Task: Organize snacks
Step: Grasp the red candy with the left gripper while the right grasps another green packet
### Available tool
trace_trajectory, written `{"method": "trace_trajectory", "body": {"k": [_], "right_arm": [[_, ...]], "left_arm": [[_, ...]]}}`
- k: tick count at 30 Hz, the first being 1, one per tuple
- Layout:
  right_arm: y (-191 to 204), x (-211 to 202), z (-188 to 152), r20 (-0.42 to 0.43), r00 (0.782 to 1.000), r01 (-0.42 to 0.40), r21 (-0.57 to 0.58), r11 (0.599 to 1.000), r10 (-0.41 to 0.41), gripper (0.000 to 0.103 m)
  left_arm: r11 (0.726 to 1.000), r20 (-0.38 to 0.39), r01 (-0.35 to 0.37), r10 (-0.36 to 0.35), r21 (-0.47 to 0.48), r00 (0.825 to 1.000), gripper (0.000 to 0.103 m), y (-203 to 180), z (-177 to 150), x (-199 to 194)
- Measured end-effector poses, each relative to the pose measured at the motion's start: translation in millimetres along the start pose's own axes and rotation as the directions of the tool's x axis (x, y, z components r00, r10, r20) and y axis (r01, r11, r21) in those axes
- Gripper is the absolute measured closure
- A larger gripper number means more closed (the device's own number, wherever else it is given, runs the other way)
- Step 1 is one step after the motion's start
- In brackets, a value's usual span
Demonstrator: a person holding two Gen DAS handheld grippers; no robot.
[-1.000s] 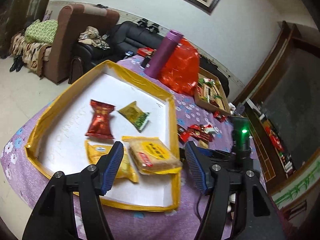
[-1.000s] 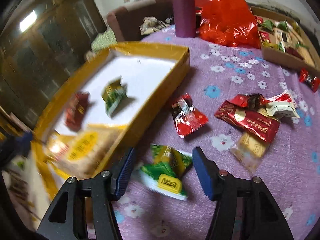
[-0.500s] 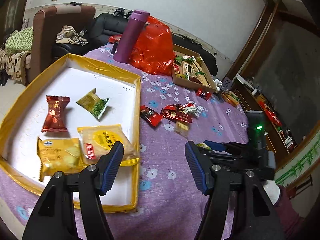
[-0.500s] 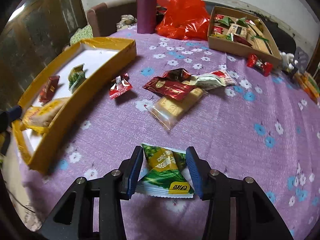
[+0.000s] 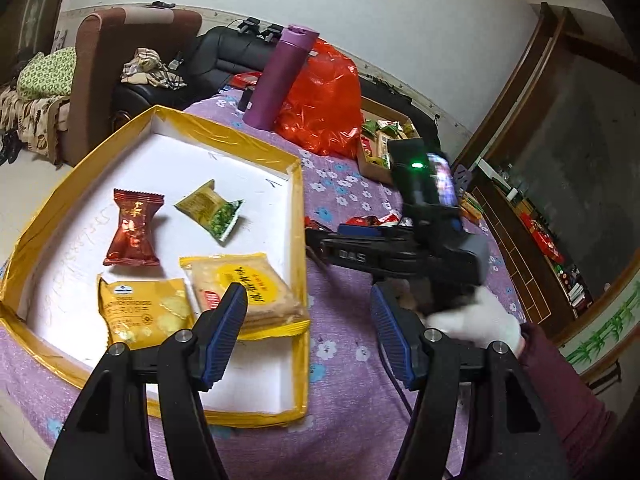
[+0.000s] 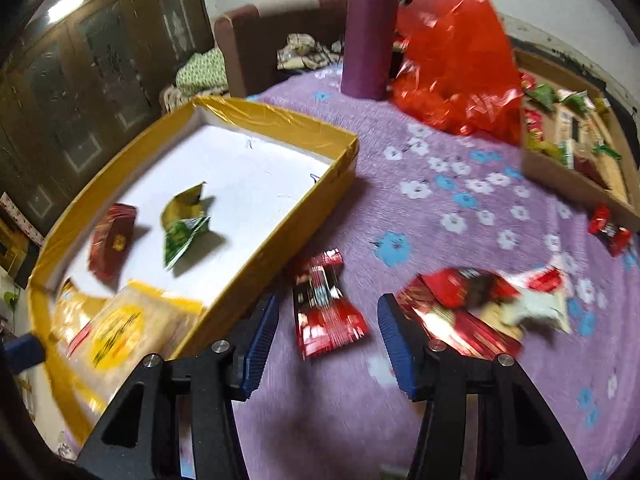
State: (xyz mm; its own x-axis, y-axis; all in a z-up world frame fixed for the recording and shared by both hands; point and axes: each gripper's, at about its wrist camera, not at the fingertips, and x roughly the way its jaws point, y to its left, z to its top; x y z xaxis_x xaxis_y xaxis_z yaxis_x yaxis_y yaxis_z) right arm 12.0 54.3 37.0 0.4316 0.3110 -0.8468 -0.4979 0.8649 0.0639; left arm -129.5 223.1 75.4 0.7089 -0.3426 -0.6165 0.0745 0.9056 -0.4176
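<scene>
Your right tongs (image 6: 326,338) point down at the purple flowered bench (image 6: 460,184), and their jaws are opening with nothing pressed between the pads; a small red snack packet (image 6: 326,306) lies flat on the cloth just ahead of the gap, right beside the outer wall of the yellow tray (image 6: 280,120). Your left tongs (image 5: 308,332) hang part-open and empty over the tray's near corner, above the round-labelled yellow biscuit pack (image 5: 240,286). Inside the tray already sit that pack, a yellow cracker bag (image 5: 142,312), a dark red candy (image 5: 134,228) and a green-and-gold sachet (image 5: 212,210), so the sorting looks partly done. More loose wrappers, a red-and-white heap (image 6: 492,300), lie just right of the right tongs, and a cardboard box of snacks (image 6: 568,148) stands far back by the red plastic bag (image 6: 452,64) and the purple flask (image 6: 370,28). The right wrist view is smeared, so you seem to be travelling fast, and that is the main hazard: closing while moving could pinch only a crinkled edge of the packet, and glossy foil will likely slide out on the lift. Because the packet lies so close to the tray wall, the left finger may catch that wall and shove the tray. Both tools are also near each other at that corner, so crossing paths could knock them together.
</scene>
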Motion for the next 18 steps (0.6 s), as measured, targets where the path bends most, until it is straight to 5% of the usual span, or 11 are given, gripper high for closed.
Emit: {"method": "trace_trajectory", "body": {"k": [1, 2, 6, 16, 18], "right_arm": [[1.5, 6.1, 0.4, -0.014, 1.000, 0.004, 0.001, 1.000, -0.004, 0.054], [2.5, 13.0, 1.2, -0.033, 0.999, 0.016, 0.006, 1.000, -0.016, 0.069], [6.4, 9.5, -7.4, -0.033, 0.998, 0.057, 0.001, 0.998, -0.057, 0.070], [-0.7, -52.7, -83.7, -0.077, 0.997, -0.009, 0.086, 0.996, 0.016, 0.066], [-11.9, -71.5, -92.1, -0.033, 0.995, -0.091, 0.127, 0.988, 0.096, 0.054]], "left_arm": [[1.000, -0.001, 0.001, -0.001, -0.003, 1.000, 0.040, 1.7, 0.3, 0.5], [1.000, -0.003, 0.003, -0.003, -0.007, 1.000, 0.040, 3.5, 0.2, 1.0], [1.000, -0.007, 0.008, -0.008, -0.008, 1.000, 0.040, 5.0, 0.4, 3.4], [0.998, -0.039, 0.044, -0.043, 0.042, 0.998, 0.040, -25.2, -8.4, 9.6], [0.996, -0.049, 0.050, -0.046, 0.071, 0.998, 0.040, -36.5, -12.3, 10.2]]}}
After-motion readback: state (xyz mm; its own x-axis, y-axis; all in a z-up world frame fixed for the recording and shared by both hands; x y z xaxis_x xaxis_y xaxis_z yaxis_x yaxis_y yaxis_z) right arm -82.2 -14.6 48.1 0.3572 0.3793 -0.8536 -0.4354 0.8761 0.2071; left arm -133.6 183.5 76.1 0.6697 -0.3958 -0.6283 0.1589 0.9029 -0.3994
